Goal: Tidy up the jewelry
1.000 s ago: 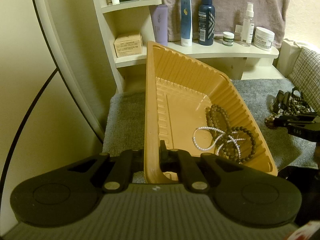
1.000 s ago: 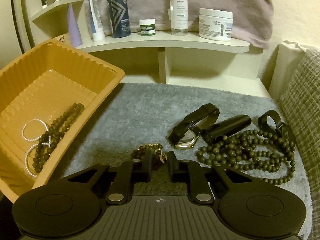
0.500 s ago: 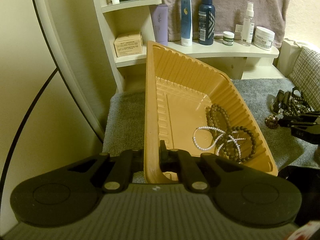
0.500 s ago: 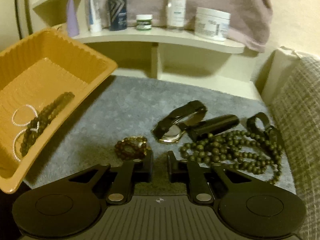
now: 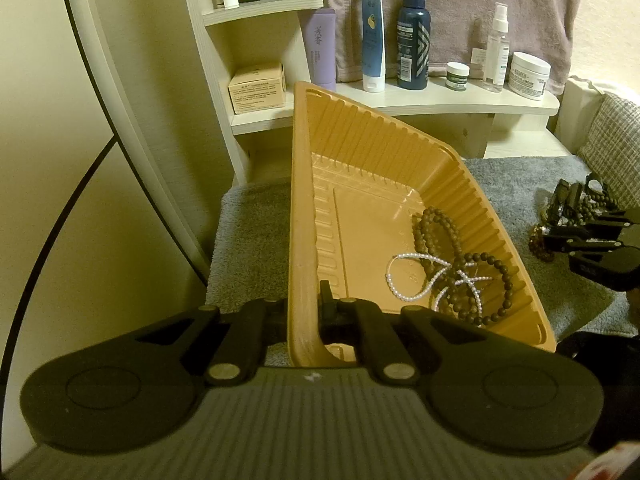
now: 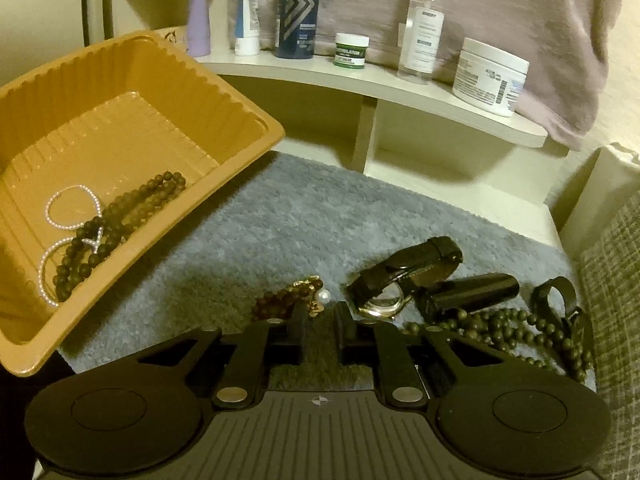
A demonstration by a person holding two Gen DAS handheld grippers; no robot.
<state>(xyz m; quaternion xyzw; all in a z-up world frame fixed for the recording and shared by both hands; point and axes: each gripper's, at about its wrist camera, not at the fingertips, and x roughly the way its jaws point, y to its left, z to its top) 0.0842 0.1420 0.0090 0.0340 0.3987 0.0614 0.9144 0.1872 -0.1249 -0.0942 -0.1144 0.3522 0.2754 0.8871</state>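
— Grey mat (image 6: 320,216) under a toiletry shelf (image 6: 360,76); how far along?

— Left claw (image 5: 303,308) pinches the orange tray (image 5: 300,200) rim, tilting it; pearl strand (image 5: 404,276) and dark bead bracelets (image 5: 480,276) lie inside. Right claw (image 6: 320,316), narrowly spread, grips nothing.

— What's left?

— Brown bead bracelet (image 6: 288,300) at its tips, watch (image 6: 400,276), green bead necklace (image 6: 500,328) toward the mat's right edge.
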